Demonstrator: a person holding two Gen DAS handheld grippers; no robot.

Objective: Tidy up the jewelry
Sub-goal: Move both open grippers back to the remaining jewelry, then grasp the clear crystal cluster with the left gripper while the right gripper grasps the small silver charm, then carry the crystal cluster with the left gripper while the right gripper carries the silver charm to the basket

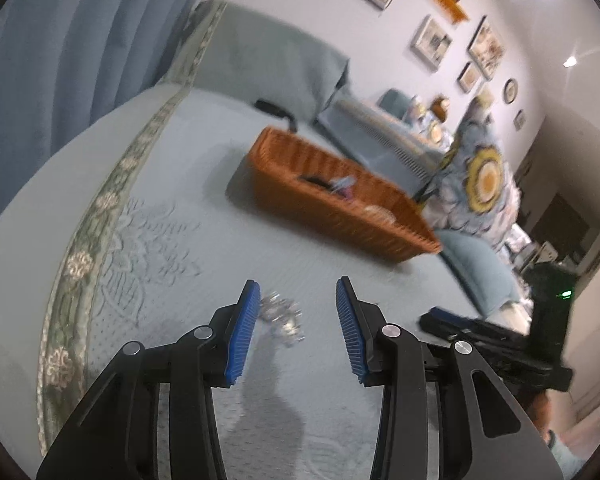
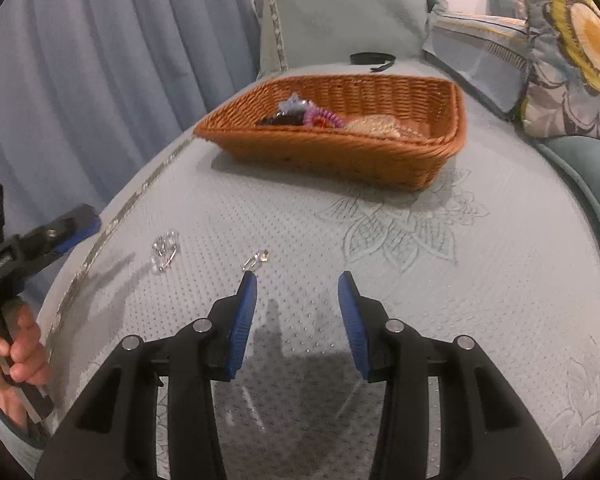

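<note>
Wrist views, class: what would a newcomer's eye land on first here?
The orange wicker basket on the pale blue bed cover, with colourful pieces lying inside it. Nearer, two small silvery jewelry pieces lie loose on the cover, just ahead of the open right tool.

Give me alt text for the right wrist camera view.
The open right gripper hovers over a pale blue quilted cover, empty, with a small silver earring just ahead and a silver jewelry cluster further left. Behind sits a wicker basket holding hair accessories.
</note>
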